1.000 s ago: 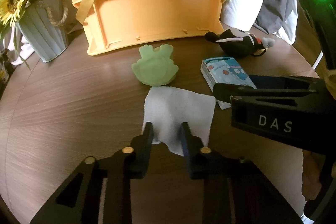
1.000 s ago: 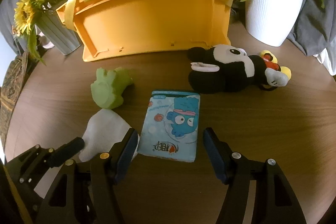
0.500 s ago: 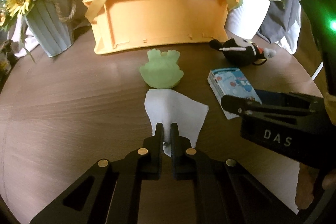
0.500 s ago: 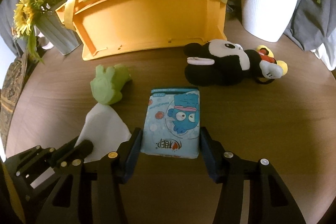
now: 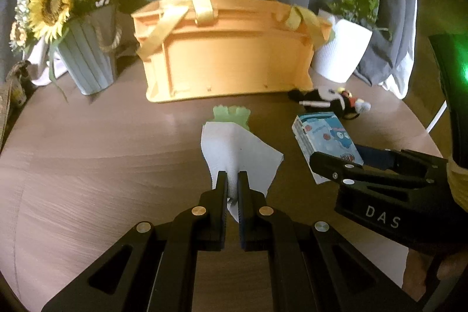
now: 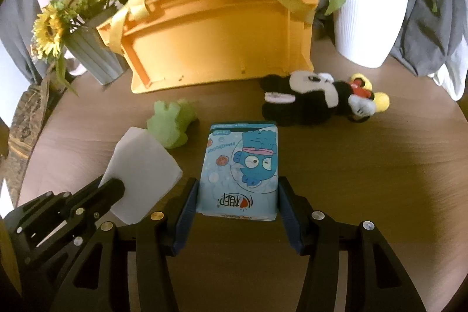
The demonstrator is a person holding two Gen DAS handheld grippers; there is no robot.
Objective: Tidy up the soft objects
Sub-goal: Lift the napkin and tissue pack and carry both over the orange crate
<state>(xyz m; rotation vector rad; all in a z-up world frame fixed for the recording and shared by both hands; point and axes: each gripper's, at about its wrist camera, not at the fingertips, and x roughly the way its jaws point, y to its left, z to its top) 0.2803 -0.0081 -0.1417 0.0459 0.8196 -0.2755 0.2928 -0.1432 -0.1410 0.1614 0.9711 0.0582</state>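
Observation:
My left gripper point(image 5: 232, 183) is shut on a white cloth point(image 5: 237, 149) and holds it lifted above the table; the cloth also shows in the right wrist view point(image 6: 143, 168). My right gripper point(image 6: 238, 203) is shut on a blue tissue pack point(image 6: 242, 168) with a cartoon fish, raised off the table; the pack also shows in the left wrist view point(image 5: 324, 136). A green frog-shaped sponge point(image 6: 172, 125) lies on the table, partly hidden behind the cloth in the left wrist view point(image 5: 231, 113). A black and white plush mouse point(image 6: 321, 98) lies at the right.
An orange basket point(image 5: 228, 54) with yellow straps stands at the back of the round wooden table point(image 5: 87, 151). A sunflower vase point(image 5: 87, 57) is at the back left, a white plant pot point(image 6: 368, 25) at the back right. Grey fabric hangs behind.
My left gripper closed on the white cloth and lifted it. My right gripper closed on the tissue pack and raised it off the table.

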